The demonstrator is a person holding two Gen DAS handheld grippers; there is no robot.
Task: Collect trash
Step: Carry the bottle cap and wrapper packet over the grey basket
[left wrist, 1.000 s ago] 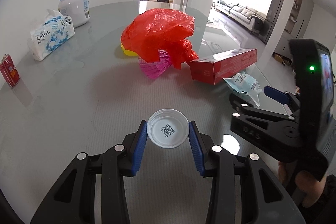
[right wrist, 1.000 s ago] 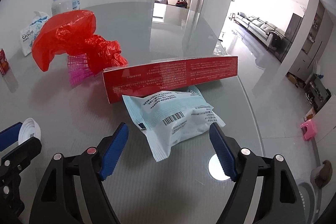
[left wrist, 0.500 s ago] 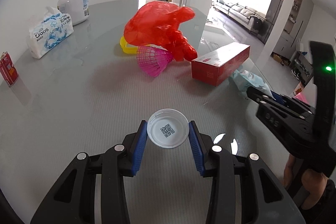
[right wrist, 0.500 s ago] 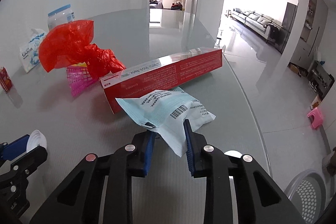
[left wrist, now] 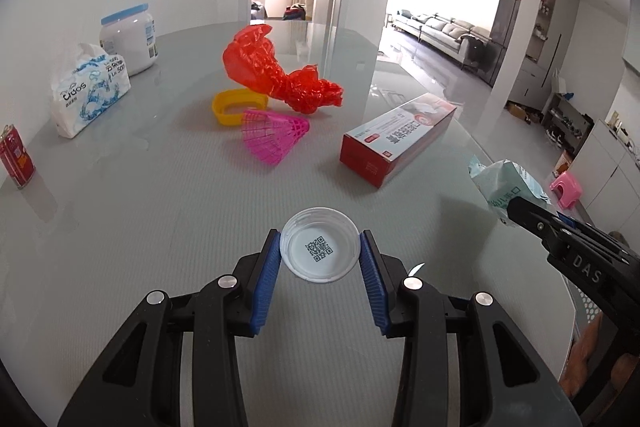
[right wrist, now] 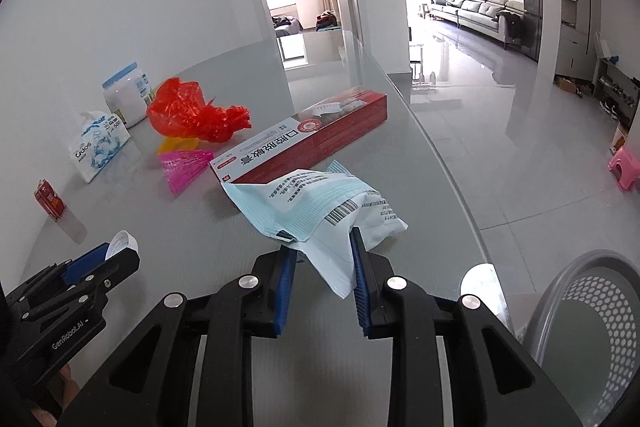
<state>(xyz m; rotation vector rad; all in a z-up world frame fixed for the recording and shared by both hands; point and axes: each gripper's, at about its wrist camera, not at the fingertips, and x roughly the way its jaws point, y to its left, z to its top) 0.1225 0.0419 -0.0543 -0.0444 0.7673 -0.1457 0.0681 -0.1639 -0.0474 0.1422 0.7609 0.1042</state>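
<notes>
On glass table [left wrist: 120,219], left claw [left wrist: 320,259] grips cap [left wrist: 319,251], right claw [right wrist: 323,259] pinches packet [right wrist: 320,203].

Both views are taken close above the glass table [left wrist: 120,211], angled downward; the red box [left wrist: 396,139] [right wrist: 304,143] is shared mid-frame.

Shuttlecock [left wrist: 276,139] lies between ring [left wrist: 237,105] and box [left wrist: 396,143].

The left gripper [left wrist: 320,259] clamps a round white plastic lid [left wrist: 319,250] printed with a QR code between its blue fingers [left wrist: 266,279], above the grey glass tabletop [left wrist: 160,219]. Beyond lie a pink mesh shuttlecock [left wrist: 276,138], a crumpled red plastic bag [left wrist: 276,75] and a long red cardboard box [left wrist: 396,143]. At right, the right gripper [left wrist: 516,207] holds a pale blue plastic packet [left wrist: 506,183].
</notes>
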